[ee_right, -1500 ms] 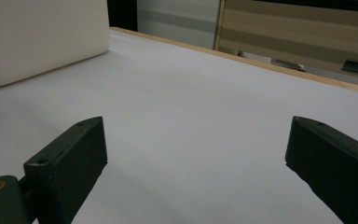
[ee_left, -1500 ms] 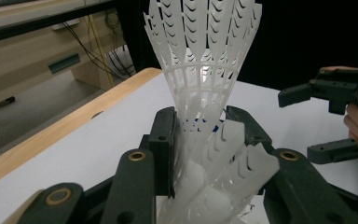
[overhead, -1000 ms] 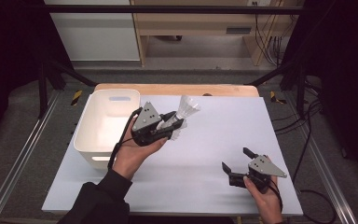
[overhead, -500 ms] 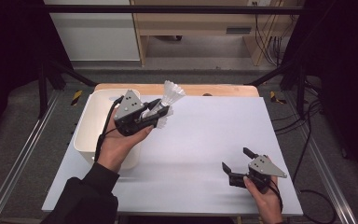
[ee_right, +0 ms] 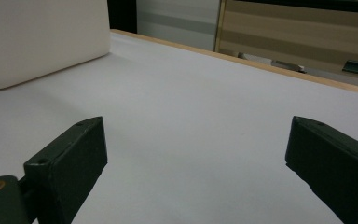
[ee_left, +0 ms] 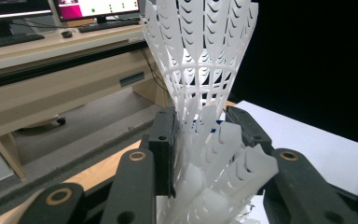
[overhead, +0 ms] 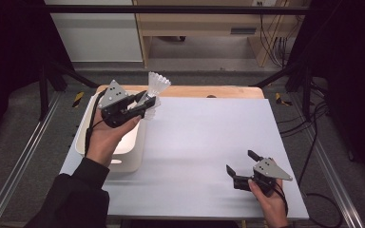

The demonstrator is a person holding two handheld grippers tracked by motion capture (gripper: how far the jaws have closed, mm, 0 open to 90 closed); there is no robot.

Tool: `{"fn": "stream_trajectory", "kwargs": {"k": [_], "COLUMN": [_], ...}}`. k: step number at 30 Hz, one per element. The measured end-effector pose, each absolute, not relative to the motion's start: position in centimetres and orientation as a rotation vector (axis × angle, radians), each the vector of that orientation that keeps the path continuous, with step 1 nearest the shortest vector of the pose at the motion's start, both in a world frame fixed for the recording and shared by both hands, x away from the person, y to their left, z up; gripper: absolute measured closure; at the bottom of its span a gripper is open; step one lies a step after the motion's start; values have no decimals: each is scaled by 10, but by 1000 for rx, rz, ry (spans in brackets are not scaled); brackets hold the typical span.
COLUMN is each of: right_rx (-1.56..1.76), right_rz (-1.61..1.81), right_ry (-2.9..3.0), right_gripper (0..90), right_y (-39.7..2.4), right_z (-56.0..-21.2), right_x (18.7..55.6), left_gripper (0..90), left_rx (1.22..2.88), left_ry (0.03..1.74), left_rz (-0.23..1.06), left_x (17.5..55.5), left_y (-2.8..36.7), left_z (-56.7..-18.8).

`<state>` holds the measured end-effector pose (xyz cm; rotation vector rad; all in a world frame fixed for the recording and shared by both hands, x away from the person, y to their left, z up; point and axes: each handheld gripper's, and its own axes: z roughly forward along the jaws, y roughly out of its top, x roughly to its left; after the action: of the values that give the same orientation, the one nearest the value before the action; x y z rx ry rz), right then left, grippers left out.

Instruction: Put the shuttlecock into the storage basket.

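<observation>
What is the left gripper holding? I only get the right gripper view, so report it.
Observer: The left gripper is shut on a white plastic shuttlecock, with the skirt rising past the jaw tips.
Operator: Tell me where it is over the table.
Observer: In the high view it hangs above the far right corner of the white bin, with the shuttlecock poking beyond the rim.
Operator: Say if anything else is in those jaws.
Observer: What looks like a second white skirt sits lower between them, nearer the camera.
</observation>
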<state>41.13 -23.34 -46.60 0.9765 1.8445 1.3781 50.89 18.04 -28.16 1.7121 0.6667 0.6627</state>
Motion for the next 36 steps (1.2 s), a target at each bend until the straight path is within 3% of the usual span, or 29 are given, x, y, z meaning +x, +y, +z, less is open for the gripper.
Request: {"fn": "stream_trajectory", "kwargs": {"k": [36], "right_rx": [971], "right_rz": [1398], "right_ry": [1826], "right_gripper": [53], "right_y": [-236], "right_z": [-463], "right_x": [410], "left_gripper": [648], "left_rx": [1559], "left_ry": [838], "left_rz": [689], "left_x": [563], "left_y": [228], "left_z": [-296]}}
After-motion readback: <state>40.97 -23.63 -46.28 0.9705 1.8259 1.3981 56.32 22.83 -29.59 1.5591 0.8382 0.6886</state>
